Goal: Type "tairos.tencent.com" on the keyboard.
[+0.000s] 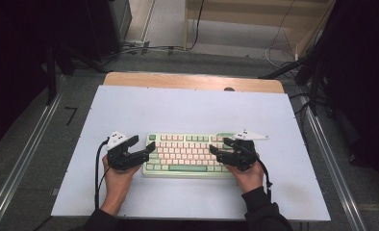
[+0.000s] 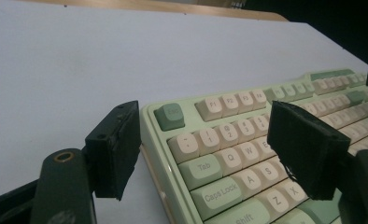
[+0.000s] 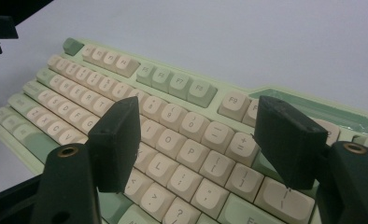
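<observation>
You have the keyboard (image 1: 186, 154) lying square on the white table (image 1: 178, 108), toward the near edge and roughly centred between your forearms — a placement that lets each hand reach one end without crossing over. Your left gripper (image 1: 146, 147) sits at the keyboard's left end with its jaws spread wide; in the left gripper view one jaw hangs outside the left edge of the case over bare table while the other floats above the letter keys near the Q and A rows, so the corner with the green escape key (image 2: 169, 116) lies in the gap, and neither pad seems to press on anything. Your right gripper (image 1: 216, 150) comes in from the right end and points left across the keys; its jaws also stand well apart, hovering over the right-hand block of letter and punctuation keys with nothing pinched between them, though I judge they are a touch narrower than fully spread. Both grippers angle inward toward each other, which reads to me as a set-up for handling the keyboard from both ends — either bracing it on the left while the right works the keys, or taking hold of the case at each side. The far half of the table is bare, so you have room to shift the keyboard away from you.
</observation>
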